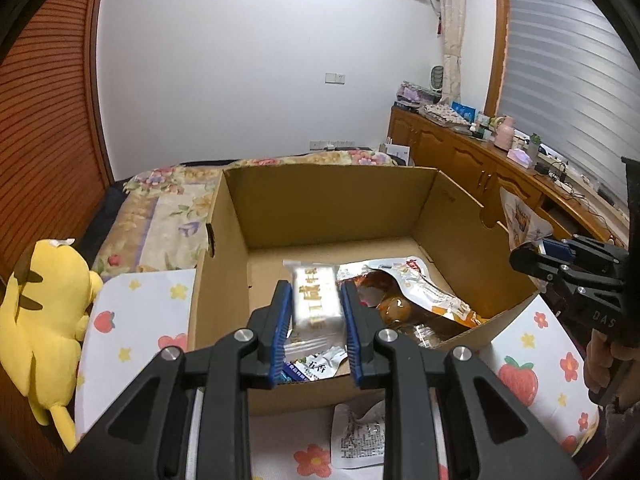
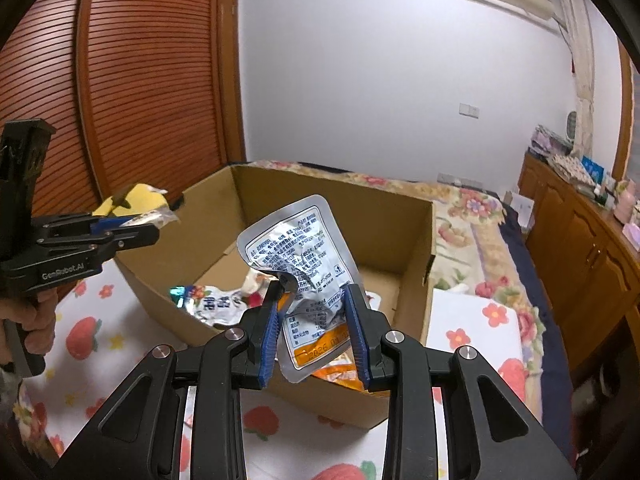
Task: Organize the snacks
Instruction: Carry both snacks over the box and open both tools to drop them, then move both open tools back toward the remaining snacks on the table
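My left gripper (image 1: 316, 286) is shut on a white wrapped snack bar (image 1: 316, 304), held over the near part of an open cardboard box (image 1: 332, 204). An orange snack pouch (image 1: 404, 292) and other packets lie on the box floor. My right gripper (image 2: 313, 288) is shut on a crumpled silver pouch (image 2: 300, 256) with printed text, held above the box (image 2: 332, 216). Each gripper shows in the other's view: the right one (image 1: 520, 258) at the box's right side, the left one (image 2: 154, 232) at its left corner.
The box stands on a white cloth with strawberries (image 1: 136, 320) on a bed with a flowered blanket (image 1: 168, 200). A yellow plush toy (image 1: 44, 316) lies to the left. One white packet (image 1: 360, 436) lies on the cloth before the box. A cluttered wooden cabinet (image 1: 472, 160) runs along the right.
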### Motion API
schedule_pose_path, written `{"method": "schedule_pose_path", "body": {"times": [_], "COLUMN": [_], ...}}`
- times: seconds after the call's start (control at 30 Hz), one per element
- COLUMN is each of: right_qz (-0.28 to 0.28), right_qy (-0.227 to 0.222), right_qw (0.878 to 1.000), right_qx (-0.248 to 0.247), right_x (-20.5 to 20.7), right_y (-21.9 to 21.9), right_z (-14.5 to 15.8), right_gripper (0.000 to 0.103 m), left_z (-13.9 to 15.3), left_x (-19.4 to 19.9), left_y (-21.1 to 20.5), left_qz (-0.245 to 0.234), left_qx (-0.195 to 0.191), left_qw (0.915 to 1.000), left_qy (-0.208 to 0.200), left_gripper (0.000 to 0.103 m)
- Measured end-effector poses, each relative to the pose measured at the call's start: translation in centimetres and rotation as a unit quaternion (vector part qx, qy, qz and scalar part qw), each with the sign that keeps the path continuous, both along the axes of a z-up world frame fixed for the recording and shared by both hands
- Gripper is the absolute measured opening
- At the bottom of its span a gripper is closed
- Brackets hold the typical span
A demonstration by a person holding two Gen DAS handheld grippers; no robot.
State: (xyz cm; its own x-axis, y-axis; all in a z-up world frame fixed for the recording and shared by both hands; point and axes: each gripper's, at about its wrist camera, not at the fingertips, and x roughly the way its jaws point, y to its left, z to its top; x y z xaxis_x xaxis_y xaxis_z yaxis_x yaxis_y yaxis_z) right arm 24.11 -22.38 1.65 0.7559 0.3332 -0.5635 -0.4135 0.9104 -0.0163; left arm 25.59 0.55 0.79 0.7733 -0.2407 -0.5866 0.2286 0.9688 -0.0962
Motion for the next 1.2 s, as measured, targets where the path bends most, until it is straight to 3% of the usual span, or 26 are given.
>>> {"method": "schedule_pose_path", "body": {"times": [0.13,0.27,0.33,0.4,0.57,0.7,0.97,1.2], "right_qz": [0.007,0.004,0.007,0.007,0.01,0.02,0.046,0.066], "right_qy": [0.051,0.044,0.046,0.044,0.034,0.026,0.025,0.03], "right_qw": [0.998,0.999,0.999,0.999,0.999,0.999,0.997,0.997], "right_qx": [0.034,0.018,0.017,0.017,0.024,0.036,0.051,0.041], "right_x": [1.3,1.2,1.2,1.0,0.1,-1.4,-4.3,-6.1], "right_y": [-0.5,0.3,0.6,0.8,0.6,0.5,0.7,1.8], "right_z": [-0.9,-1.4,-1.5,-1.5,-1.2,-0.7,-1.0,-1.8], "right_gripper": [0.031,0.027,0.026,0.026,0.026,0.026,0.027,0.027], "left_z": [-0.2,-0.2,-0.1,0.0,0.5,0.9,1.0,-1.0], "left_x": [0.0,0.0,-0.2,-0.4,-1.1,-2.3,-4.7,-7.2], "left_y": [-0.1,-0.3,-0.4,-0.5,-1.0,-0.9,-0.6,0.6], "left_qz": [-0.002,-0.004,-0.005,-0.008,-0.012,-0.01,-0.014,-0.01], "left_qx": [-0.008,-0.007,-0.008,-0.007,0.003,0.002,-0.007,-0.002], "left_qw": [0.9999,1.0,0.9999,0.9999,0.9999,0.9992,0.998,0.9985], "left_qy": [0.006,0.005,0.004,-0.001,-0.011,-0.039,-0.06,-0.053], "left_gripper": [0.024,0.025,0.032,0.048,0.054,0.085,0.091,0.091]}}
